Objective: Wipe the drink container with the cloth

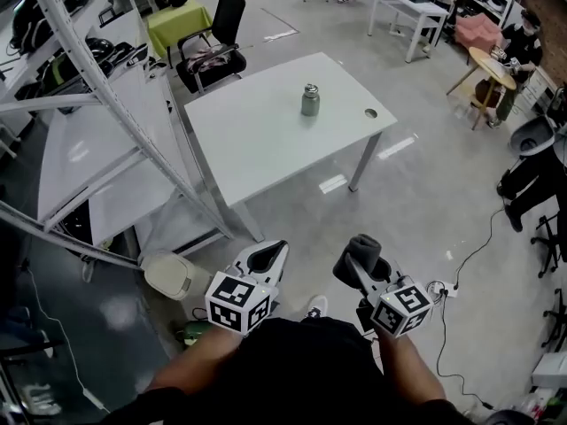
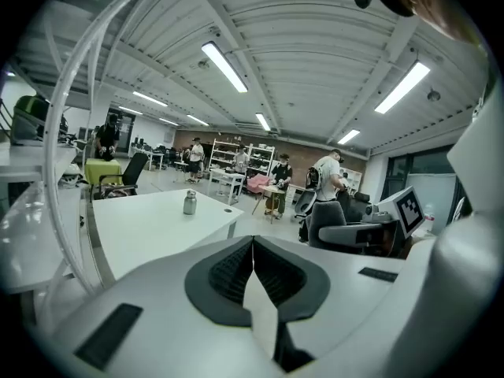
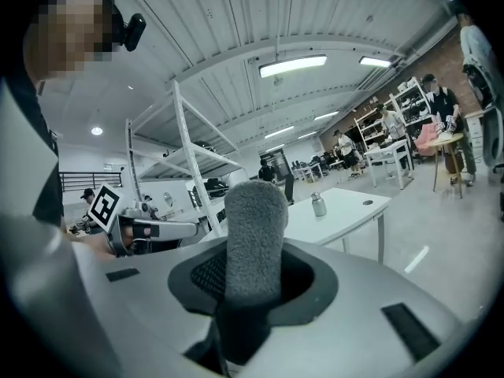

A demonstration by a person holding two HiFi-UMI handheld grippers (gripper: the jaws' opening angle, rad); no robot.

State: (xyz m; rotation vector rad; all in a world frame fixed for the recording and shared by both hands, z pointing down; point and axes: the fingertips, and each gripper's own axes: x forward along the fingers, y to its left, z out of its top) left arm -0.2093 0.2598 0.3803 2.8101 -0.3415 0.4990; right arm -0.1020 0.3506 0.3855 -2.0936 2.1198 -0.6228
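Observation:
A grey metal drink container (image 1: 310, 100) stands upright on the white table (image 1: 257, 140), well ahead of both grippers. It also shows small and far off as the container (image 2: 190, 203) in the left gripper view and the container (image 3: 318, 205) in the right gripper view. My right gripper (image 1: 358, 260) is shut on a rolled grey cloth (image 1: 364, 251), which sticks up between its jaws as the cloth (image 3: 254, 239). My left gripper (image 1: 274, 251) is shut with nothing in it, its jaws meeting at the left gripper (image 2: 253, 246). Both are held close to my body, away from the table.
A white metal shelving rack (image 1: 97, 104) runs along the left. A black chair (image 1: 217, 42) stands behind the table. A white bin (image 1: 170, 275) sits on the floor near my left gripper. Cables (image 1: 465, 264) lie at the right. People sit at far tables (image 1: 518, 47).

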